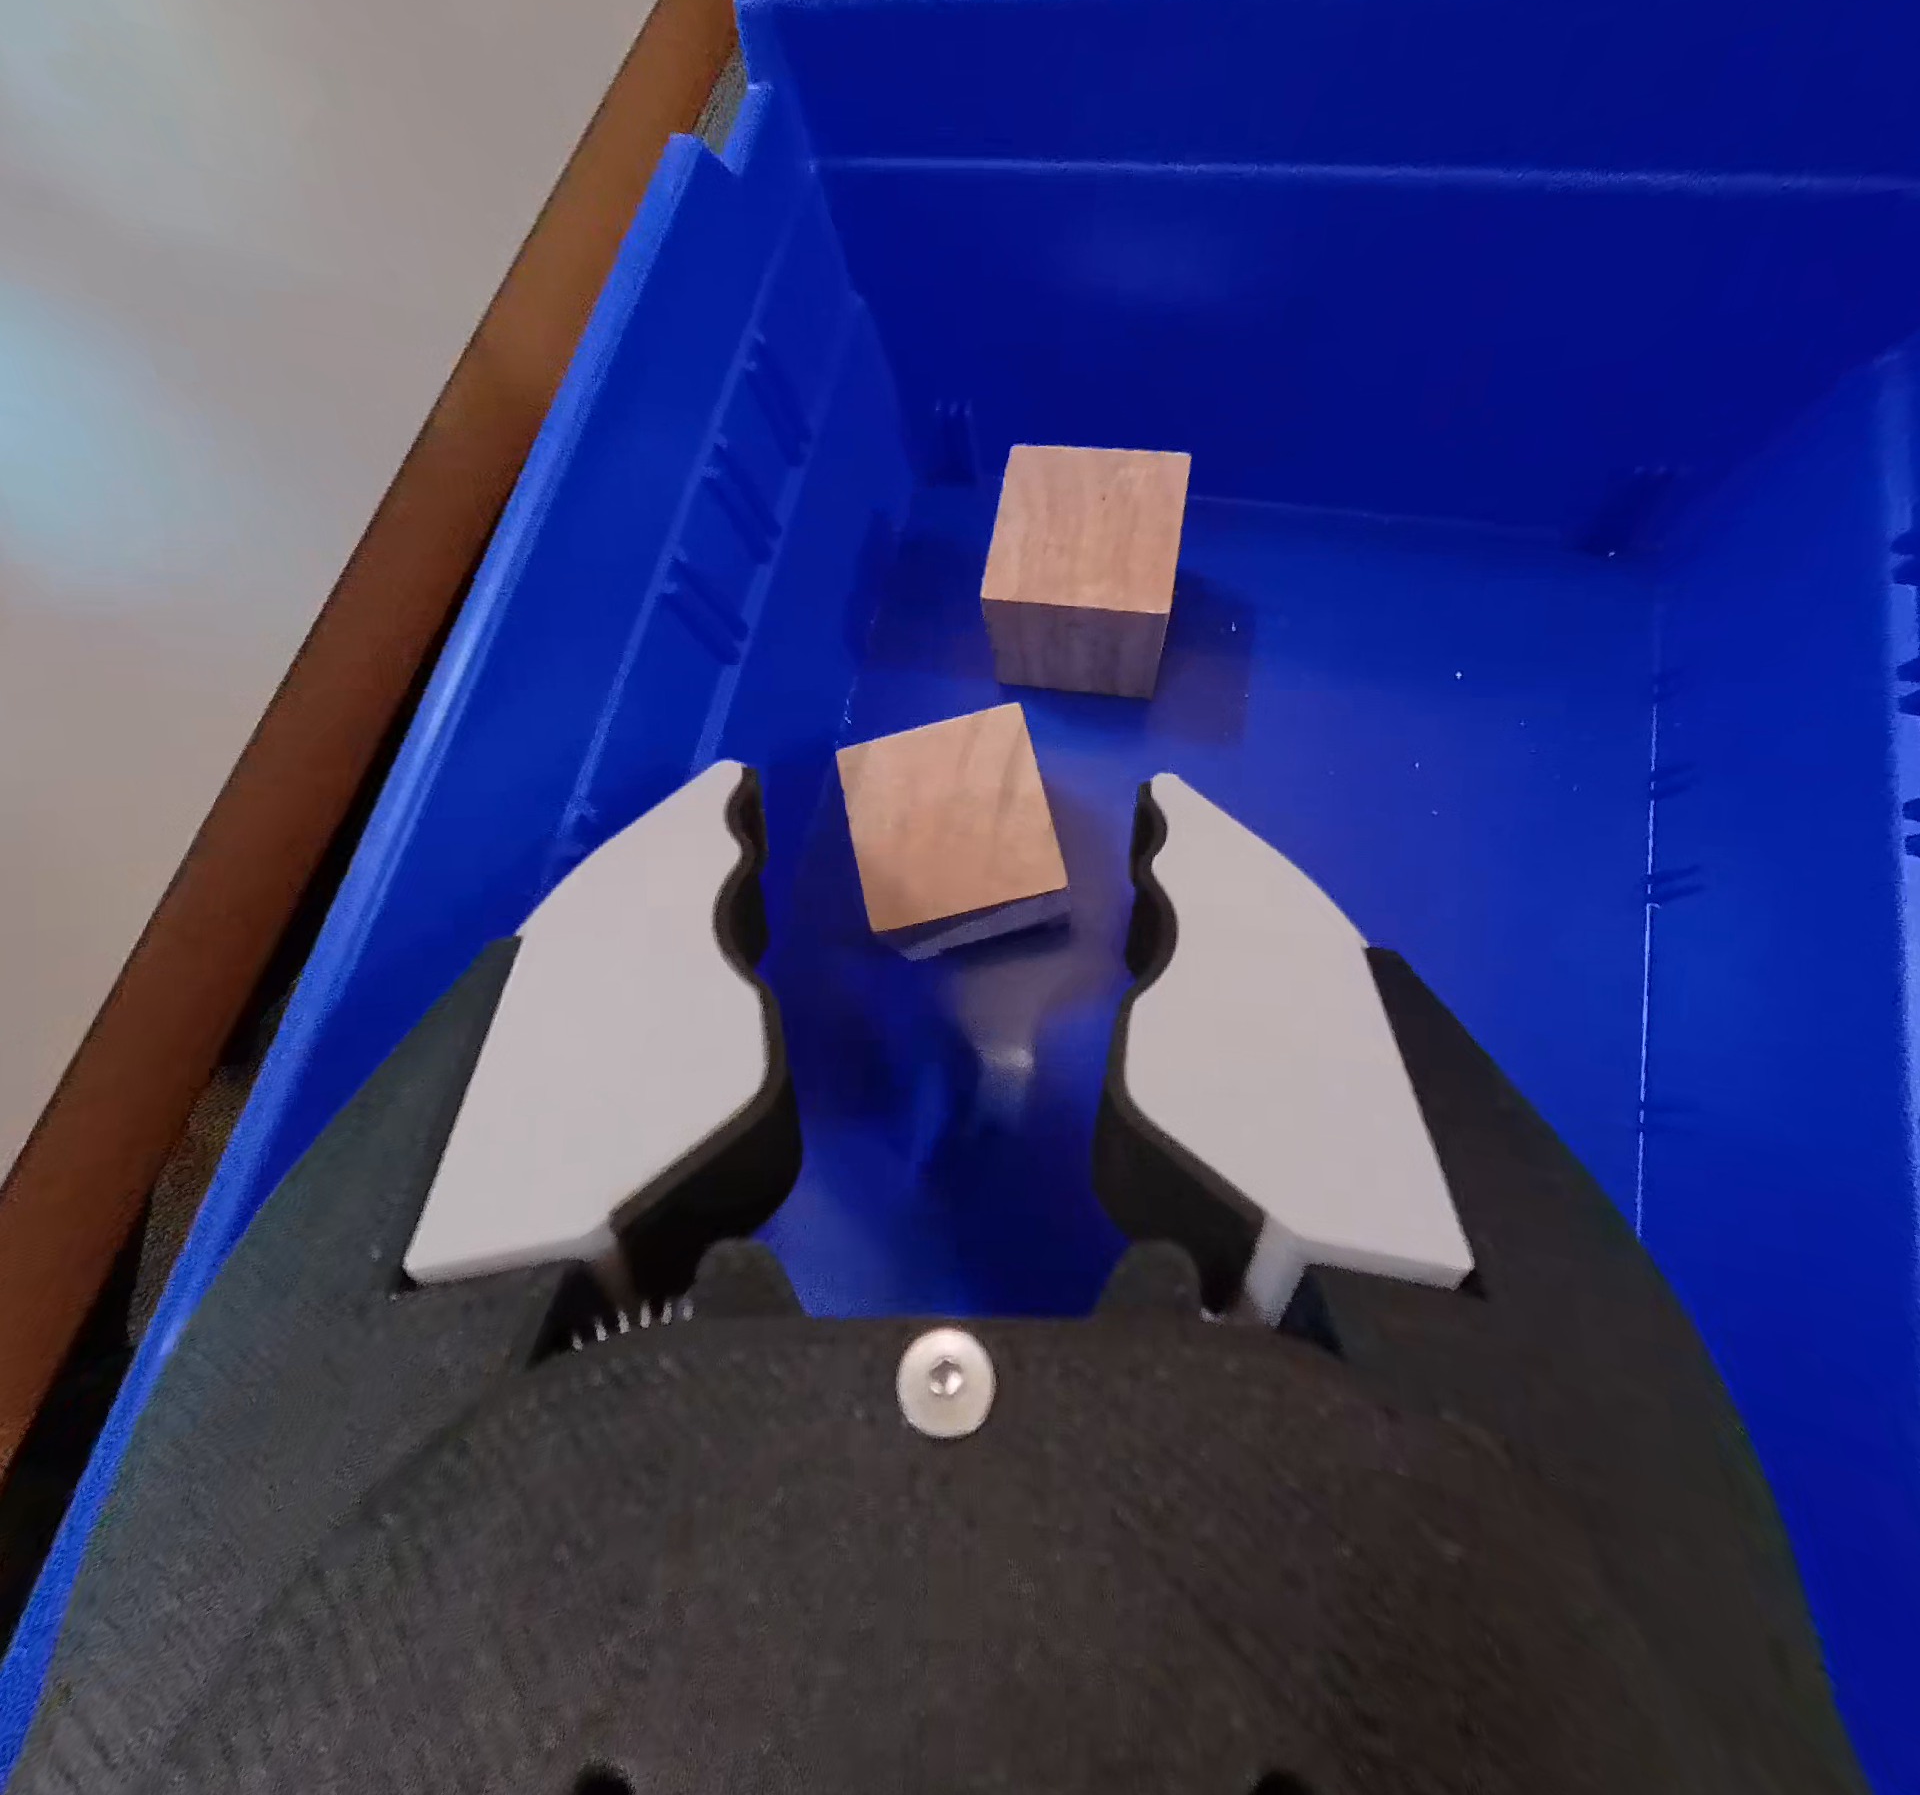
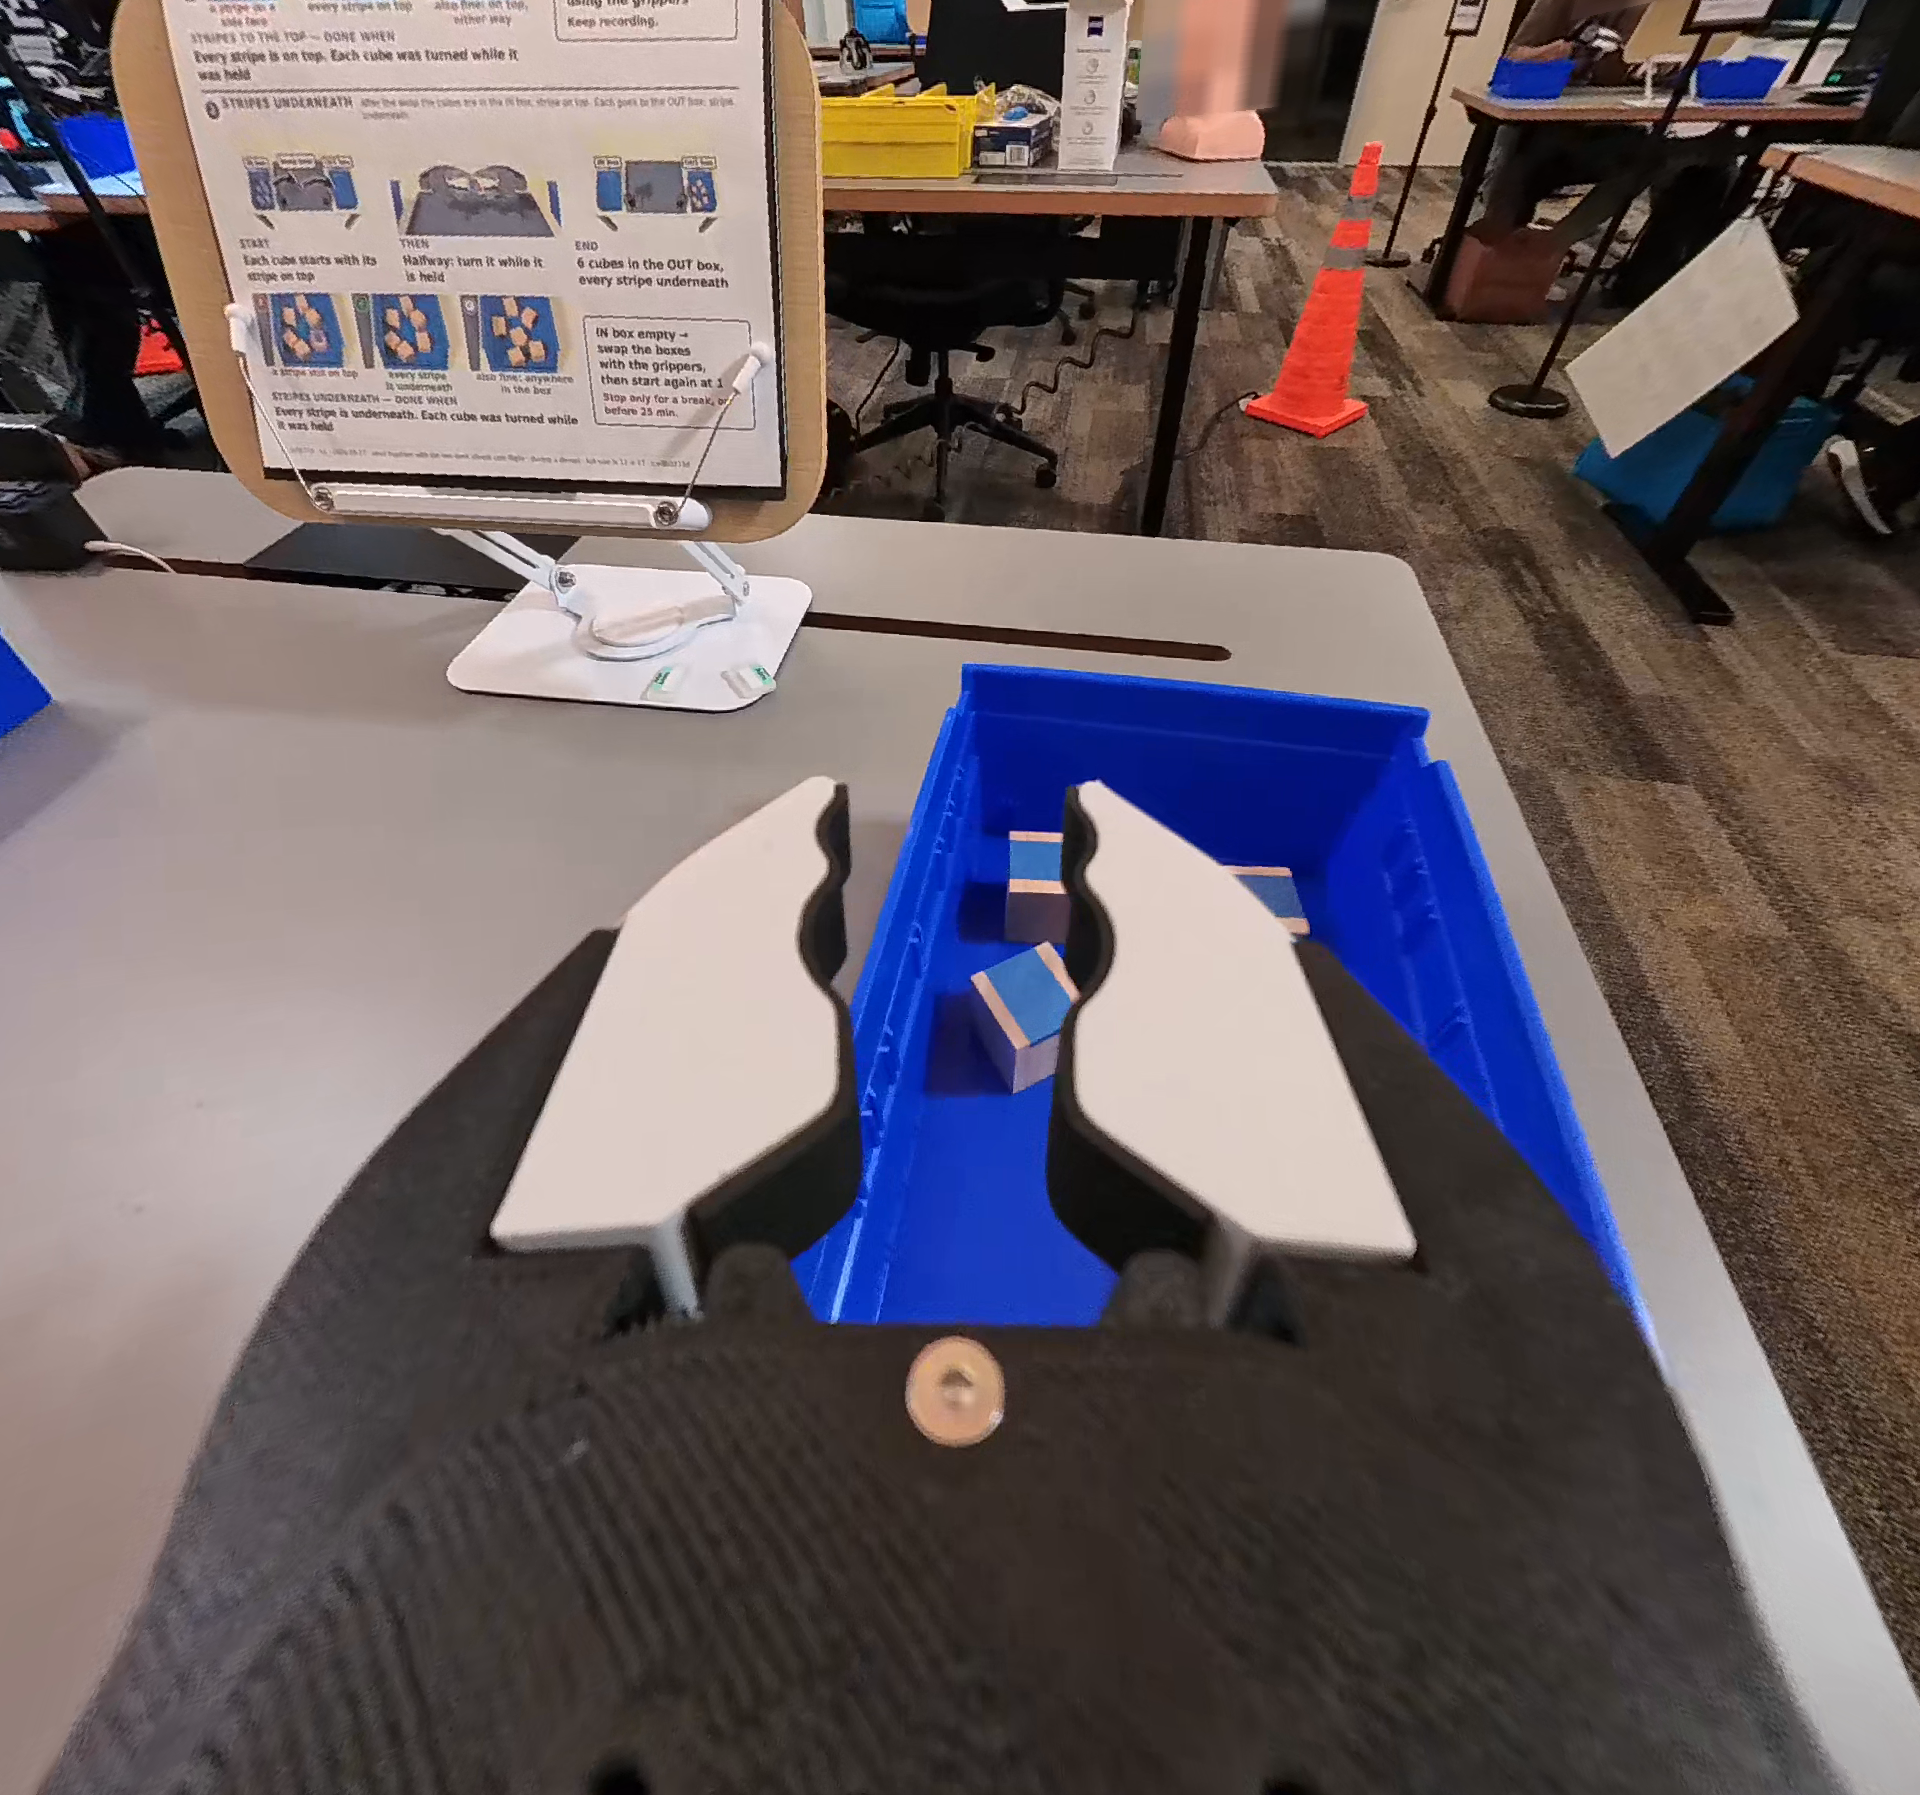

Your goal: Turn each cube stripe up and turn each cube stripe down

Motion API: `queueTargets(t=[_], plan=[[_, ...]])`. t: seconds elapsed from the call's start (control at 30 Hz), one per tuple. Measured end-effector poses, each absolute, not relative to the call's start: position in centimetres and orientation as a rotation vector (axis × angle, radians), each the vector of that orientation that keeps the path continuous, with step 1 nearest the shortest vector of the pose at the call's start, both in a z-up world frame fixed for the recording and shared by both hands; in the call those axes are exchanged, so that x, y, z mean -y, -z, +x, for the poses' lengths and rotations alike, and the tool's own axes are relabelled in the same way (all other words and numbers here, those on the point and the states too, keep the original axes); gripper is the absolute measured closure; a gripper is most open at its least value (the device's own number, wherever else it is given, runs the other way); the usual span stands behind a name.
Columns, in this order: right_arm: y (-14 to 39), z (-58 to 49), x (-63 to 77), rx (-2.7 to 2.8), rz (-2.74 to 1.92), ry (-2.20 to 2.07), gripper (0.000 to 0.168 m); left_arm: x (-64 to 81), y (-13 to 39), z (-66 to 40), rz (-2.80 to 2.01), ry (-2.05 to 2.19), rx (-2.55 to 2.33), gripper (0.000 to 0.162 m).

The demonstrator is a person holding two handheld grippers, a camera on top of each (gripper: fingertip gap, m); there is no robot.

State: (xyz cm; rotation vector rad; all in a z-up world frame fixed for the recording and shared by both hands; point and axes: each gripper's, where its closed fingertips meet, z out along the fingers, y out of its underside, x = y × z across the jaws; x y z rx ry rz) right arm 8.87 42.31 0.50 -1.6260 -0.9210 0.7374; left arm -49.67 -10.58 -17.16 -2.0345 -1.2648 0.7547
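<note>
Left gripper (image 1: 945,789), jaws spread and empty, hangs over a plain-topped cube (image 1: 951,826) at frame centre, skewed to them. Right gripper (image 2: 956,800), also parted, holds nothing.

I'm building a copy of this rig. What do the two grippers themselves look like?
Both match. The left gripper and the right gripper each have a black, ridged 3D-printed body with one silver hex screw at its centre. The fingers are flat light grey plates, curved on the outside, with wavy black inner pads. No cables or markings show.
</note>
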Motion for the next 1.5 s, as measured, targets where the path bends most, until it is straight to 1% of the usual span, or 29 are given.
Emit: queueTargets(t=[0.07,0.17,0.23,0.3,0.4,0.5,0.57,0.7,0.87,0.97,1.07,1.17,1.33,1.5], plan=[[-0.3,8.7,-42.3,0.926,-1.63,-0.738,0.129,10.6,17.5,-49.6,-2.046,-0.722,1.268,0.09],[-0.1,8.5,-42.1,0.938,-1.632,-0.736,0.129,10.4,20.2,-48.8,-2.168,-0.63,1.297,0.087],[-0.1,8.4,-42.0,0.945,-1.629,-0.732,0.129,10.6,21.7,-48.6,-2.24,-0.644,1.318,0.089],[-0.2,8.4,-42.0,0.947,-1.626,-0.724,0.129,10.2,21.1,-48.8,-2.226,-0.676,1.284,0.112],[-0.2,8.4,-42.0,0.946,-1.624,-0.723,0.129,9.6,19.0,-48.8,-2.16,-0.669,1.255,0.113],[-0.2,8.2,-41.9,0.944,-1.626,-0.745,0.129,8.4,15.8,-48.6,-2.008,-0.583,1.222,0.113],[-0.2,8.0,-41.6,0.946,-1.623,-0.762,0.129,6.3,12.9,-47.6,-1.863,-0.429,1.142,0.113],[-0.8,6.5,-39.9,0.963,-1.594,-0.837,0.13,0.9,5.0,-42.9,-1.597,-0.028,0.934,0.114],[-2.1,2.3,-33.5,1.077,-1.487,-1.022,0.125,-6.6,-6.6,-31.5,-1.376,0.387,0.503,0.114],[-3.0,-0.1,-28.4,1.207,-1.324,-1.01,0.123,-10.1,-10.2,-23.1,-1.244,0.785,0.311,0.115],[-3.8,-1.5,-23.7,1.311,-1.115,-0.929,0.121,-12.8,-10.7,-16.3,-1.162,1.195,0.234,0.115],[-4.2,-2.0,-19.8,1.394,-0.999,-0.969,0.116,-15.0,-9.6,-11.8,-1.118,1.446,0.237,0.115],[-5.6,-2.0,-18.2,1.327,-0.994,-1.112,0.103,-16.9,-7.6,-6.2,-1.107,1.649,0.204,0.115],[-6.3,-1.8,-17.9,1.28,-0.956,-1.161,0.101,-17.5,-6.5,-2.4,-1.111,1.738,0.178,0.115]])
